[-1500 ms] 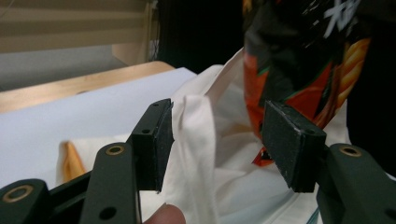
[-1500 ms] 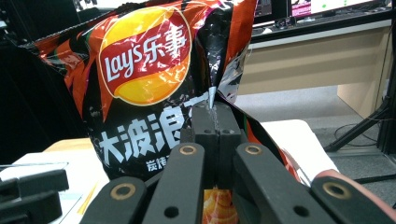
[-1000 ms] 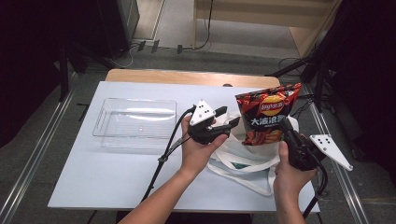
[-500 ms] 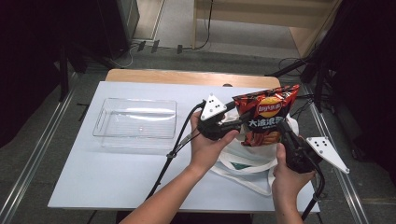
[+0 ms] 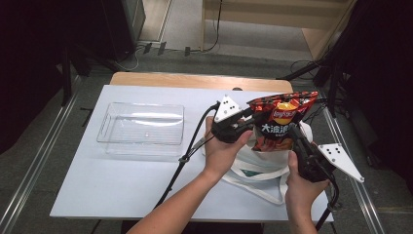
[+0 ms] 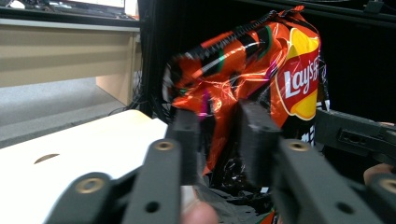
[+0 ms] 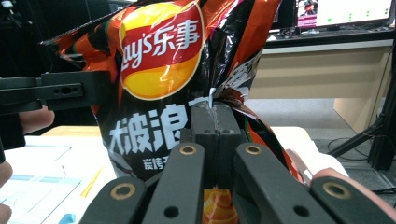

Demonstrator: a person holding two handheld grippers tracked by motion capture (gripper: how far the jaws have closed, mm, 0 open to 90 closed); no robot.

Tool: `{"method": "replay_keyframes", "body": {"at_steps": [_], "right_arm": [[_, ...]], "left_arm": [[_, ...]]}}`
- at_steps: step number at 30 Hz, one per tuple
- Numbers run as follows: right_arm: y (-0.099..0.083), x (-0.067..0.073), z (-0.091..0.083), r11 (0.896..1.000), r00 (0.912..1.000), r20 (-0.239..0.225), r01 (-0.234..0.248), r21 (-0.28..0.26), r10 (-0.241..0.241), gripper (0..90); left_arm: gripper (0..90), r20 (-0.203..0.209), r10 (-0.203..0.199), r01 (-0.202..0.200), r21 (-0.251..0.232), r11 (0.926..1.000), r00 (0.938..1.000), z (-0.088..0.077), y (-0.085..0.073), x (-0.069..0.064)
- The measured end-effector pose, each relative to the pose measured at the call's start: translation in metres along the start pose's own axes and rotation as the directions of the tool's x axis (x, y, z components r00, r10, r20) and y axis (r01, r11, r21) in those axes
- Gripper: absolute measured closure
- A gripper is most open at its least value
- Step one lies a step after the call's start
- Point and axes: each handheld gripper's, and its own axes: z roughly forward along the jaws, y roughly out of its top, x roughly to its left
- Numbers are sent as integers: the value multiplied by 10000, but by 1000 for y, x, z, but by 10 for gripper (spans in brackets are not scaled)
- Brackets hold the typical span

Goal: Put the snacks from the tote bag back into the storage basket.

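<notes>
A red and black Lay's chip bag (image 5: pixel 280 124) stands upright over a white tote bag (image 5: pixel 260 170) at the table's right. My left gripper (image 5: pixel 248 123) pinches the bag's left edge. In the left gripper view the jaws (image 6: pixel 219 135) stand a narrow gap apart, with crumpled foil of the chip bag (image 6: pixel 261 70) filling it. My right gripper (image 5: pixel 295 139) holds the bag's right side lower down. In the right gripper view its jaws (image 7: pixel 215 116) are pressed together on a fold of the chip bag (image 7: pixel 159 60).
A clear plastic tray (image 5: pixel 141 127) sits on the white table (image 5: pixel 122 190) to the left, with nothing in it. The left gripper's black cable (image 5: pixel 187 151) trails across the table between the tray and the tote bag.
My left gripper has moved right and up to the chip bag's left edge and closed on it. The right gripper has kept its hold, and the bag stands a little more upright.
</notes>
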Motion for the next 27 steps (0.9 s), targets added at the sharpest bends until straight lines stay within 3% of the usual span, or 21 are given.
{"method": "replay_keyframes", "body": {"at_steps": [4, 6, 11, 21, 27], "right_arm": [[-1, 3, 0, 9998, 9997, -158, 162, 99, -160, 900], [-2, 7, 0, 9993, 9991, -193, 369, 84, -367, 900], [0, 12, -3, 9973, 9972, -191, 727, -140, -729, 900], [-5, 9, -2, 9967, 9949, -676, 772, 247, -753, 688], [-8, 7, -6, 9938, 9861, -1294, 1083, 250, -1043, 536]], "left_arm": [[872, -152, 302, -303, -46, 9995, 9994, 0, 3, -5], [888, -306, 393, -398, -171, 9991, 9988, -1, 5, -6], [900, -236, 342, -353, -506, 9981, 9991, -8, 11, -3], [900, 277, 65, -45, -728, 9973, 9996, -17, 19, 5], [900, 557, 66, -14, -929, 9957, 9984, -21, 25, 5]]}}
